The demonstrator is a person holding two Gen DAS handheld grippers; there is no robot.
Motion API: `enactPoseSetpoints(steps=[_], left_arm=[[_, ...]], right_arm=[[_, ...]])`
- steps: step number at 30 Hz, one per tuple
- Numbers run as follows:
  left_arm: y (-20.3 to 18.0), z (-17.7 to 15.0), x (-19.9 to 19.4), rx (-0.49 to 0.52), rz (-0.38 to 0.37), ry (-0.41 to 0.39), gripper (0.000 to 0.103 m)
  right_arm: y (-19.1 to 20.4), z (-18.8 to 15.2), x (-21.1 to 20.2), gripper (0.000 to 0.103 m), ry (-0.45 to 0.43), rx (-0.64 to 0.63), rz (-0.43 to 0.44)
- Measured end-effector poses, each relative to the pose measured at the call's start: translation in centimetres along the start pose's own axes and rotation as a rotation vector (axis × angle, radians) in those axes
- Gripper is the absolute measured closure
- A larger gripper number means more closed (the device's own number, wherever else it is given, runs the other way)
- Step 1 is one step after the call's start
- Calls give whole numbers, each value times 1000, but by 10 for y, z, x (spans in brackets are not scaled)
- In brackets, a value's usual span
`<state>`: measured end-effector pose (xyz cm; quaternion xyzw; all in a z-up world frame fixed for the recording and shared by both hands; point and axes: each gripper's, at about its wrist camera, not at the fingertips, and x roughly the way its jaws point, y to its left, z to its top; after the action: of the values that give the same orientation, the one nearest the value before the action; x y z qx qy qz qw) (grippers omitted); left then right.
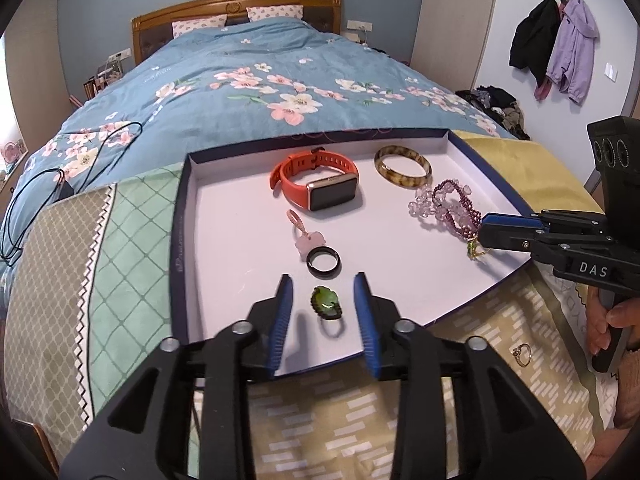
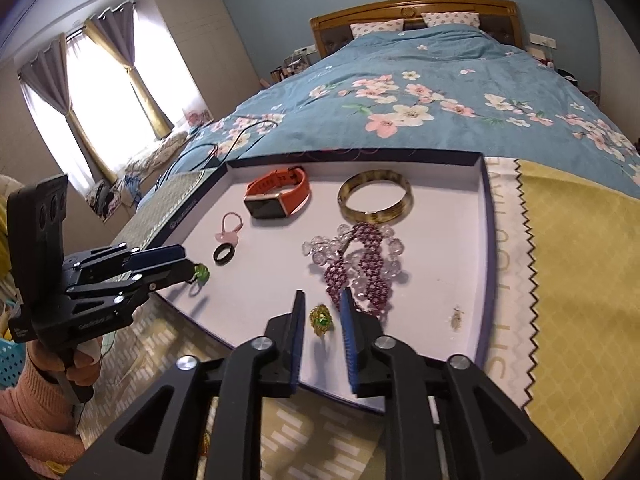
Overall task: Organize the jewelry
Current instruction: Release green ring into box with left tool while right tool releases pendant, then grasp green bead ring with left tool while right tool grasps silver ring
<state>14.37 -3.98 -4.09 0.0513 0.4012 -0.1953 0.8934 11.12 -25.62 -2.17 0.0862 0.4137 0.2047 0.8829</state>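
A white tray (image 1: 224, 240) with dark blue walls lies on the bed. In it are an orange watch (image 1: 316, 180), a brown bangle (image 1: 402, 166), purple bead bracelets (image 1: 448, 206), a pink charm (image 1: 302, 236), a black ring (image 1: 323, 262), a green-stone ring (image 1: 326, 306) and a gold ring with a green stone (image 2: 321, 320). My left gripper (image 1: 323, 298) is open around the green-stone ring, which rests on the tray. My right gripper (image 2: 322, 312) is open around the gold ring, also resting on the tray.
A small gold ring (image 1: 522, 354) lies on the patterned cloth right of the tray. Black cables (image 1: 48, 184) lie on the floral bedspread at the left. A yellow cloth (image 2: 580, 280) lies right of the tray. Coats (image 1: 560, 44) hang on the wall.
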Motion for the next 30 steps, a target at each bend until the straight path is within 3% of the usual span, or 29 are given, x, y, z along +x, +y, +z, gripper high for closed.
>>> enactPoseSetpoints(steps=[7,12,19,25,30], left_arm=[[-12,-16,-37,46,-47,-62,62],[-33,-33,-55,104,-120,-77,58],[-72,-61,-57,208,-223,-24,53],[-91,-71,-40,233,-236,43,54],[-94,-71,-29,217,-237,83,66]], right_arm=[[4,-9,-34,75,-72,-6,8],[15,-26,-49,74,-58,-44,31],[34,-58,-40,74,37,-117,16],[39,-67,-40,74,49,-126,18],[41,-71,-39,74,64,-134,18]])
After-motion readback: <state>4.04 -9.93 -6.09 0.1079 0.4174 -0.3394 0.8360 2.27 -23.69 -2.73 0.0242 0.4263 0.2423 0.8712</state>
